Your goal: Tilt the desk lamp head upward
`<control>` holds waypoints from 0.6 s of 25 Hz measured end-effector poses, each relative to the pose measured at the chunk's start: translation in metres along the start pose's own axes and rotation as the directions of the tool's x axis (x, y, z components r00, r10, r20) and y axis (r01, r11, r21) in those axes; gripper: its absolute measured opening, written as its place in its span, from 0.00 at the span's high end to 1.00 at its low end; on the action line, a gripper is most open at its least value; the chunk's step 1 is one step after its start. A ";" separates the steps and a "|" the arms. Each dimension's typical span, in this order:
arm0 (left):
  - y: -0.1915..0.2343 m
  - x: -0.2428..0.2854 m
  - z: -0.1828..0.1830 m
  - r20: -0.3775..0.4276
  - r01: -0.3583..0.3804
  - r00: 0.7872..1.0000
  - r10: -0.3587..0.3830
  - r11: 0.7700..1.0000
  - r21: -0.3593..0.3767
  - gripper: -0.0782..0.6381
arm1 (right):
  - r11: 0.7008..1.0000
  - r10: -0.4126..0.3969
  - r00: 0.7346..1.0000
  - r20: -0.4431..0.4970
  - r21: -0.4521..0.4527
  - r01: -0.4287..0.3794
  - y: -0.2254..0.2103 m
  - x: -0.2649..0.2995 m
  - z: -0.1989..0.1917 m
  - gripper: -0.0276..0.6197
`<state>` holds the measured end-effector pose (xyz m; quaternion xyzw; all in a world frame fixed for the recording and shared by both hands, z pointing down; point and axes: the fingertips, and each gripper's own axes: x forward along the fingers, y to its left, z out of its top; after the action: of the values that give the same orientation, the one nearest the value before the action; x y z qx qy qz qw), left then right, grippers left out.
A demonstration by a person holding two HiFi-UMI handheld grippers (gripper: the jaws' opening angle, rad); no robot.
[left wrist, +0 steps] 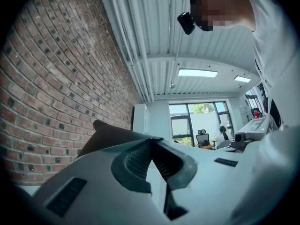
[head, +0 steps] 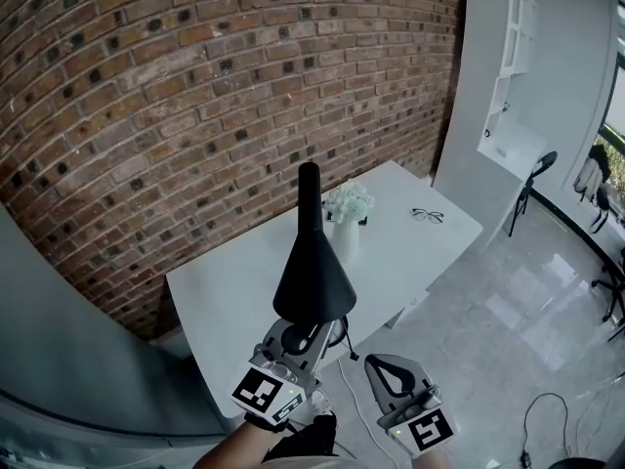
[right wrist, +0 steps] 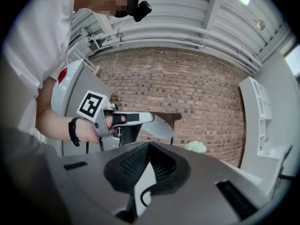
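Lamp head (head: 312, 267) hangs over white bench (head: 430, 247): black cone, looks light, stiff, smooth. Left tool (head: 311, 338) pressed together, empty, just under wide rim; likely best push spot. Right tool (head: 389, 367) together, empty, beside.

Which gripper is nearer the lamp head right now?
Left. The left gripper sits just under the rim of the lamp head; the right gripper is apart from it, lower and off to its right.

The lamp head (head: 312, 277) is black, the bench (head: 234, 301) white, and the wall (head: 195, 86) red-brown brick flecked with darker bricks. The flowers (head: 349, 201) are white; the glasses (head: 427, 215) have dark frames.
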<state>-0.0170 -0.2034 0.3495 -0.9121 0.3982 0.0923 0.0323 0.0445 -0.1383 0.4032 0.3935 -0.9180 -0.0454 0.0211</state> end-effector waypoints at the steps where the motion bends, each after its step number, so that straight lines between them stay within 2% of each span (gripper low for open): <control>1: 0.001 0.000 0.002 0.001 -0.002 1.000 0.002 1.000 0.006 0.88 | 1.000 0.000 1.000 0.001 -0.001 0.000 0.001 0.000 0.000 0.93; 15: 0.005 0.003 0.024 -0.005 -0.002 1.000 0.003 0.997 0.073 0.88 | 1.000 0.006 1.000 0.009 -0.008 -0.006 0.008 0.005 0.005 0.93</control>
<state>-0.0218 -0.2060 0.3256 -0.9101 0.4024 0.0752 0.0645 0.0350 -0.1358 0.3992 0.3904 -0.9190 -0.0507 0.0188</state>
